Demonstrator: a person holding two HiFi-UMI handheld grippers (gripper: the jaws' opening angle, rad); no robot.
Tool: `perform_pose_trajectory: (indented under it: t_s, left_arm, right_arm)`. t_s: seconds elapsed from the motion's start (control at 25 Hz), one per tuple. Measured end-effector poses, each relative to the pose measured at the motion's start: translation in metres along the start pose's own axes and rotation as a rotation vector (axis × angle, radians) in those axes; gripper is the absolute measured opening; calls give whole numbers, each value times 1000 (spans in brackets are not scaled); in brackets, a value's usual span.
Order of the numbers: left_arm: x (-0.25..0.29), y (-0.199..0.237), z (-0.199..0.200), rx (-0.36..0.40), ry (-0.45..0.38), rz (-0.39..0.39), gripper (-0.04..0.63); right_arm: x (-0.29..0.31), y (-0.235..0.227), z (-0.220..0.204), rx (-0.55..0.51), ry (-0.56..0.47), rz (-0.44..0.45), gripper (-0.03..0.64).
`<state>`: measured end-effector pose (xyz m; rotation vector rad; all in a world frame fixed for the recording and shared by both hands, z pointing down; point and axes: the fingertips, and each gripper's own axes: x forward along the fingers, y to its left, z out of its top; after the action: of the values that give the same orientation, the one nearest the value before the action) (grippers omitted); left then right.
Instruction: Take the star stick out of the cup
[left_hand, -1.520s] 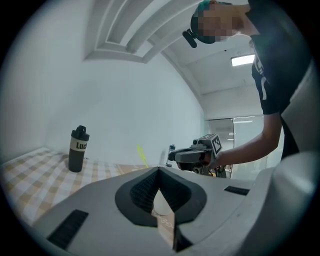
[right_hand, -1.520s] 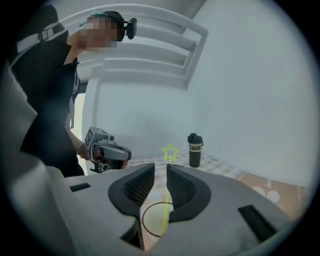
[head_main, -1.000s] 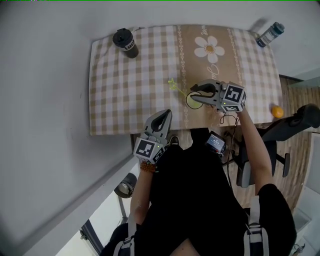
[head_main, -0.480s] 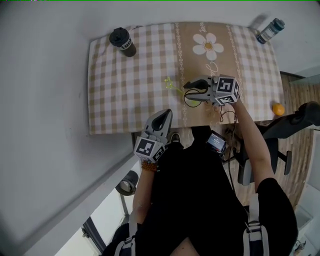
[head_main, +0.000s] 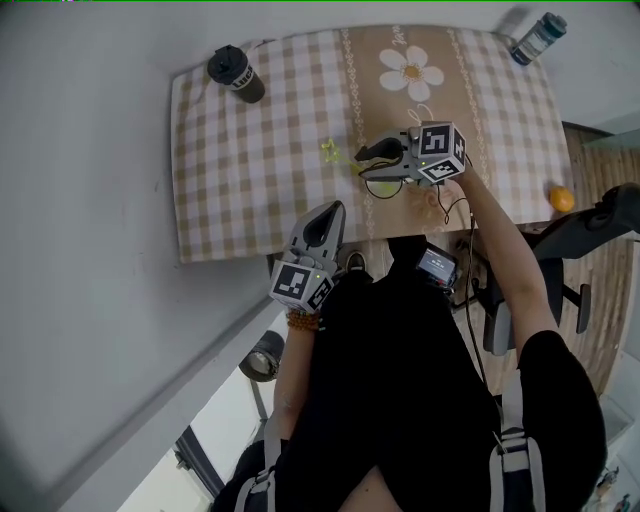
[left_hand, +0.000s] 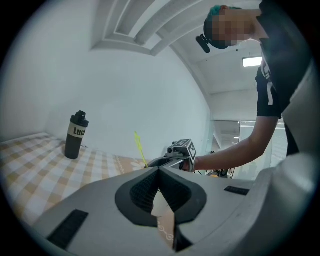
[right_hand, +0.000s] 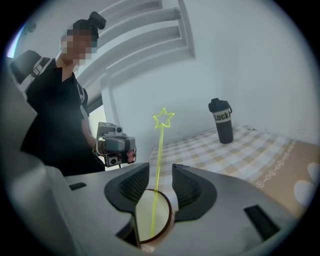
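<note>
A thin yellow-green star stick (right_hand: 160, 150) stands tilted in a light cup (right_hand: 150, 222) with a dark rim, its star (right_hand: 163, 118) at the top. My right gripper (right_hand: 160, 182) is open, one jaw on each side of the stick just above the cup, pads not touching it. In the head view the right gripper (head_main: 366, 160) hovers over the cup (head_main: 381, 187) near the table's front edge, and the star stick (head_main: 330, 151) leans to the left. My left gripper (head_main: 331, 212) is shut and empty at the front edge; from the left gripper (left_hand: 159, 172) the stick (left_hand: 138, 145) shows ahead.
A checked cloth with a daisy print (head_main: 412, 72) covers the table (head_main: 230, 180). A black bottle (head_main: 235, 75) stands at the far left corner, a teal bottle (head_main: 535, 38) at the far right. An orange ball (head_main: 562, 199) and a chair (head_main: 600, 235) are to the right.
My right gripper has moved left over the cup until its jaws straddle the stick, and the jaws stand wider. The left gripper has stayed at the table's edge.
</note>
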<state>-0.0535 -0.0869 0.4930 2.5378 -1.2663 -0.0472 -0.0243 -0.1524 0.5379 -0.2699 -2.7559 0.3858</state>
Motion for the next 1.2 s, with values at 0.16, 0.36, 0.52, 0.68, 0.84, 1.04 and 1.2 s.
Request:
perform_pose_trajectory:
  t_s: [0.16, 0.36, 0.52, 0.68, 0.84, 1.04, 1.2]
  left_arm:
    - [2, 3, 0, 6, 7, 3, 0]
    - [2, 3, 3, 13, 3, -1, 0]
    - [1, 4, 3, 15, 4, -5, 0]
    - [2, 5, 3, 12, 8, -9, 0]
    - [2, 6, 3, 16, 16, -13, 0]
    - [4, 6, 1, 22, 29, -29, 0]
    - [7, 5, 4, 42, 29, -52, 0]
  right_arm:
    - [9, 3, -2, -22, 38, 25, 146]
    - [11, 3, -2, -50, 53, 22, 61]
    - [8, 5, -4, -44, 58, 21, 61]
    - [6, 2, -4, -34, 48, 6, 51]
    - [3, -2, -3, -16, 26, -12, 26]
    - [-5, -5, 2, 48, -49, -62, 15]
    - [-17, -5, 8, 99, -136, -116, 14]
